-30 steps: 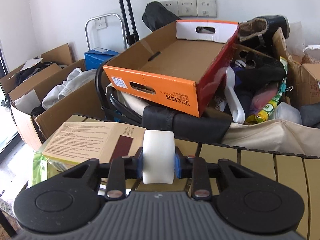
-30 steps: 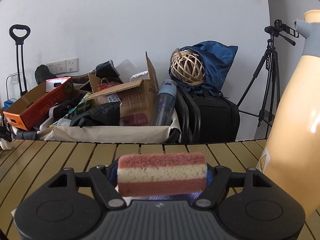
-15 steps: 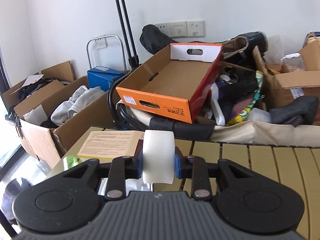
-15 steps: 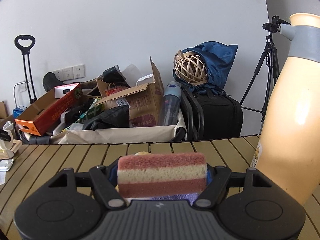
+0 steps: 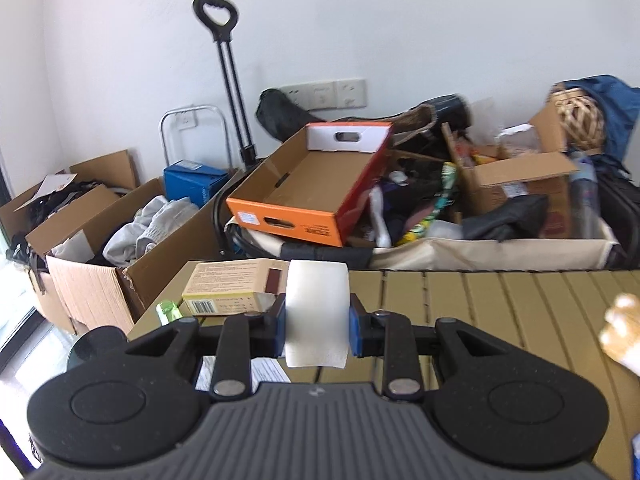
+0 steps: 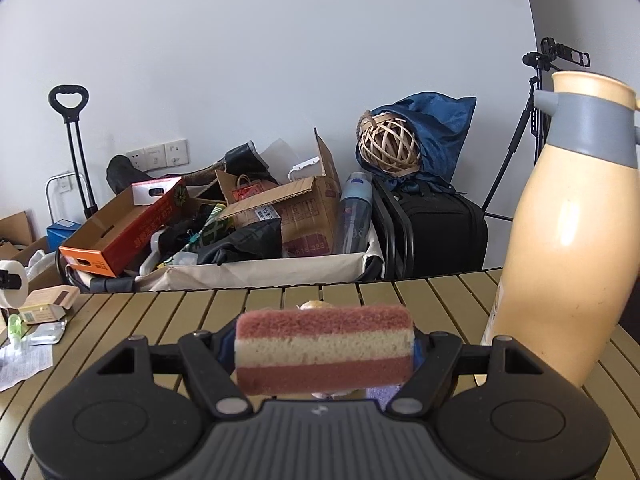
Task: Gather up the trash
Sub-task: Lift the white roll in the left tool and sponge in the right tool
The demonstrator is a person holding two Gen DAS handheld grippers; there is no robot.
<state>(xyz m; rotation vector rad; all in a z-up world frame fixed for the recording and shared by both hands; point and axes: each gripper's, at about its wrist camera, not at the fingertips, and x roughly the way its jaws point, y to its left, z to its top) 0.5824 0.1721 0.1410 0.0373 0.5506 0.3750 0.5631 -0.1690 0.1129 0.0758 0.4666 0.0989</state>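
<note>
My left gripper (image 5: 316, 330) is shut on a white tissue roll (image 5: 316, 312), held above the slatted table (image 5: 500, 312). The same roll (image 6: 14, 284) shows at the far left of the right wrist view. My right gripper (image 6: 324, 350) is shut on a pink-and-cream striped sponge (image 6: 324, 348), held crosswise between the pads above the table (image 6: 160, 320). On the table's left end lie a tan cardboard packet (image 5: 232, 286), a small green bottle (image 5: 168, 312), a foil blister pack (image 6: 48, 334) and a printed leaflet (image 6: 24, 362).
A tall cream jug with a grey collar (image 6: 568, 232) stands on the table close to my right gripper. Behind the table are an orange cardboard tray (image 5: 312, 192), open boxes of clothes (image 5: 112, 264), a canvas bin of clutter (image 6: 260, 268) and a black suitcase (image 6: 440, 232).
Both grippers have risen and pulled back from the far edge, each keeping its load. The left view swung so the boxes and tray look smaller. More of the jug shows on the right.
</note>
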